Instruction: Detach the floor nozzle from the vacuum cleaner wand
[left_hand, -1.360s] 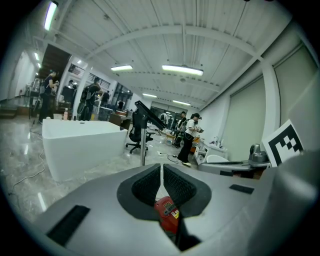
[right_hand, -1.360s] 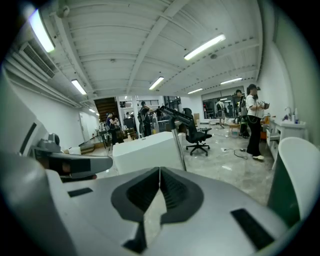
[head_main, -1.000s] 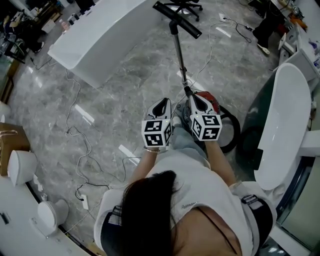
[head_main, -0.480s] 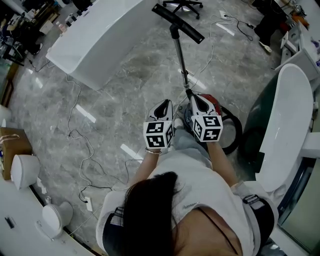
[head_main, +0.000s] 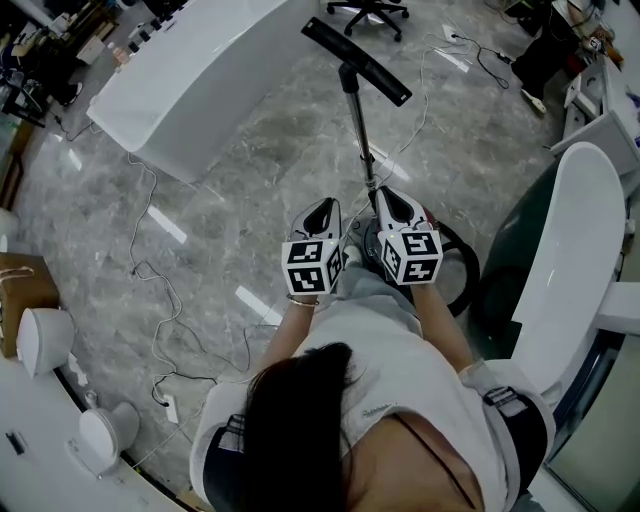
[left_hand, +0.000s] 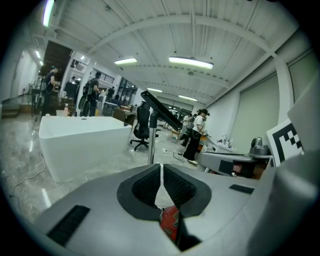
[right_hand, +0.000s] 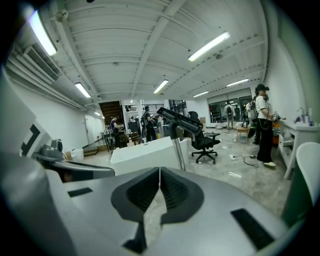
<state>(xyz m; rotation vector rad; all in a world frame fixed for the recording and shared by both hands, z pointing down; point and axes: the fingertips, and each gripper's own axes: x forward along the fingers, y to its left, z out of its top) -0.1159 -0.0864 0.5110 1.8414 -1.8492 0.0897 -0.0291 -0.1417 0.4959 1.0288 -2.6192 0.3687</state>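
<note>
Just in front of me, my left gripper (head_main: 322, 207) and right gripper (head_main: 388, 196) are side by side, both shut tight and empty. The wand (head_main: 358, 130) starts by the right gripper's tip, so that one is nearer. It stands up tall. The floor nozzle (head_main: 356, 61) sits on its far top end, a black bar lying crosswise. The red vacuum body (head_main: 430, 213) and black hose (head_main: 462, 262) lie on the floor below. A white tub (head_main: 190, 80) is off left, not in the way.

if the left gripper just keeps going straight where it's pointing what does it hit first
Probably the vacuum wand: it stands almost dead ahead of the left gripper, just left of its shut jaws. Depth is unclear, so it might slip past.
</note>
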